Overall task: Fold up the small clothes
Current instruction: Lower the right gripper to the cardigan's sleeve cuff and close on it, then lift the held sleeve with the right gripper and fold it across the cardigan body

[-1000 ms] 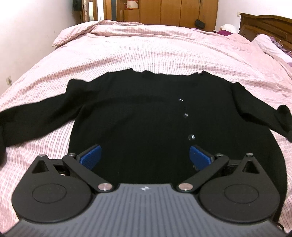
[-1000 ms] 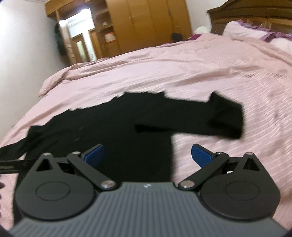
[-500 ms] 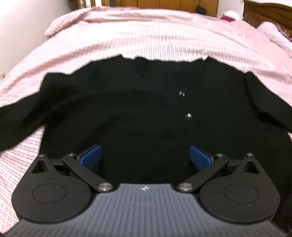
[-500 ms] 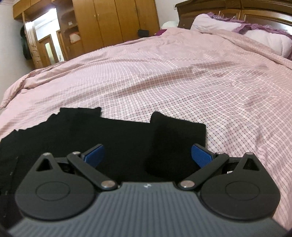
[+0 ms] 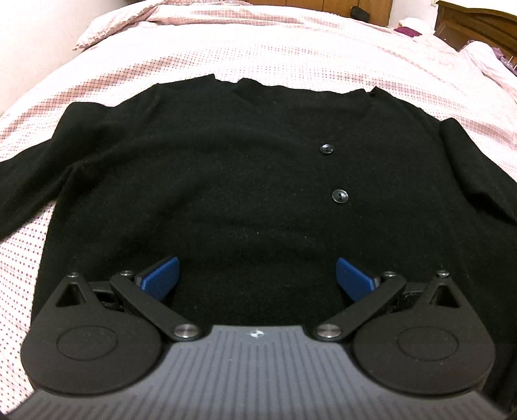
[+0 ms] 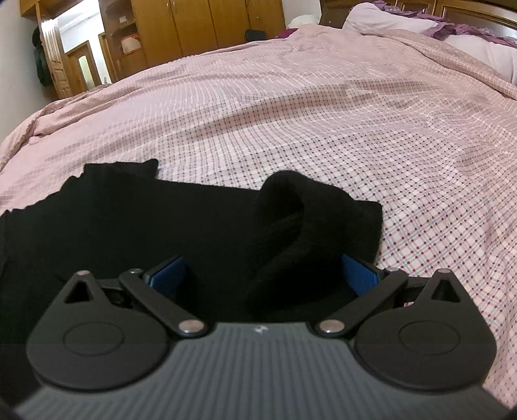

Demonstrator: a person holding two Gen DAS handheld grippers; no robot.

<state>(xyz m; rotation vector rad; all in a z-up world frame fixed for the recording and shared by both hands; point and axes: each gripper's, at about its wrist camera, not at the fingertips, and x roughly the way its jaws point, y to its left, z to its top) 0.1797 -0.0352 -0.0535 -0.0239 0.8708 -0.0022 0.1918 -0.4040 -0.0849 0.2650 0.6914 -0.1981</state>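
Observation:
A black buttoned cardigan (image 5: 226, 181) lies flat, front up, on a pink checked bedspread (image 5: 258, 48). Two dark buttons (image 5: 339, 195) run down its front. In the left wrist view my left gripper (image 5: 257, 274) hovers open low over the cardigan's body, nothing between its blue pads. In the right wrist view my right gripper (image 6: 263, 274) stands open around the cardigan's right sleeve end (image 6: 300, 226), whose cuff is curled up and partly covers the right pad (image 6: 358, 271). Whether the pads touch the cloth I cannot tell.
The bedspread (image 6: 355, 113) stretches far beyond the cardigan. Wooden wardrobes (image 6: 206, 26) and a doorway stand at the back. A headboard and pillows (image 6: 468, 42) sit at the right.
Both grippers have moved down and forward toward the cardigan. The right one has closed in on the sleeve end, which now sits between its open fingers.

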